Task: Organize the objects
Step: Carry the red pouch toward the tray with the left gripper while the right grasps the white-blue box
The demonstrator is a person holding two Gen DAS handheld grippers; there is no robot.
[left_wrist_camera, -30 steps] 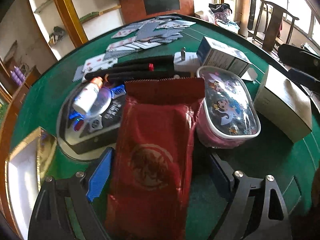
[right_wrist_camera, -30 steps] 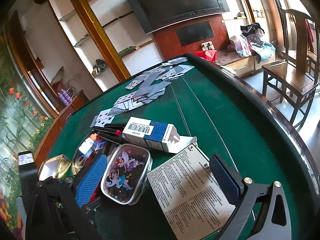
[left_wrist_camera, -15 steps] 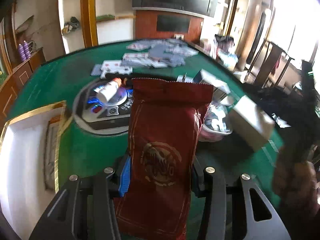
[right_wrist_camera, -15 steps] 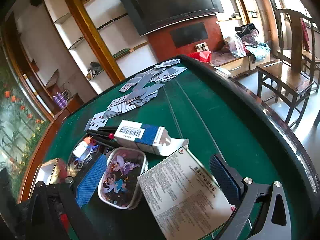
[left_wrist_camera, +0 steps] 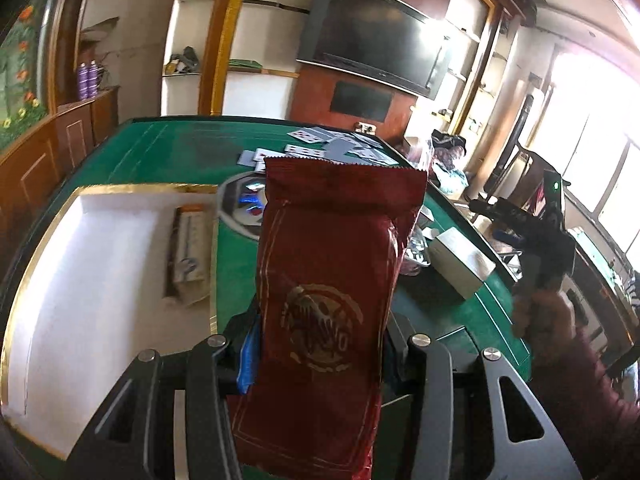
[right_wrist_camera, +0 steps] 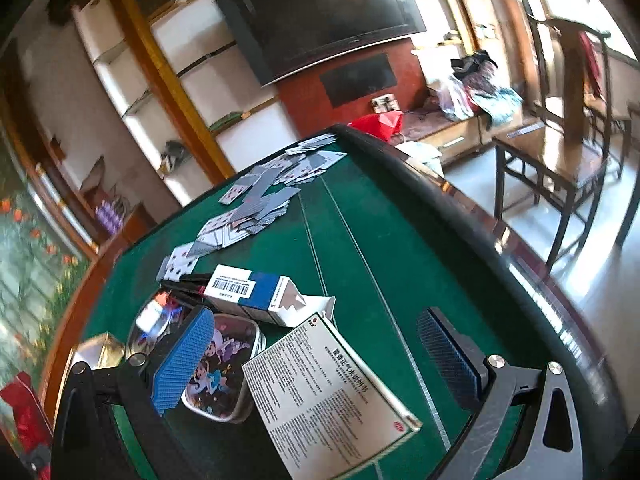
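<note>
1. Your left gripper [left_wrist_camera: 320,344], wide apart a second ago, now clenches the red pouch [left_wrist_camera: 332,300], lifted off the counter [left_wrist_camera: 160,152].
2. Pouch hangs beside the gold-rimmed box [left_wrist_camera: 100,248] near the counter's left edge; your right gripper [right_wrist_camera: 320,344] waits released.

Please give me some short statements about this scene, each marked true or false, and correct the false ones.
1. The left gripper is closed on a red foil packet. True.
2. The right gripper holds the white box with printed text. False: its jaws stand open and apart above the box, gripping nothing.
3. Playing cards lie scattered on the green table. True.
4. The gold-edged white tray contains nothing. False: a small box lies in its recess.
5. The cartoon tin stands on top of the blue-and-white carton. False: the tin sits on the table beside the carton.
</note>
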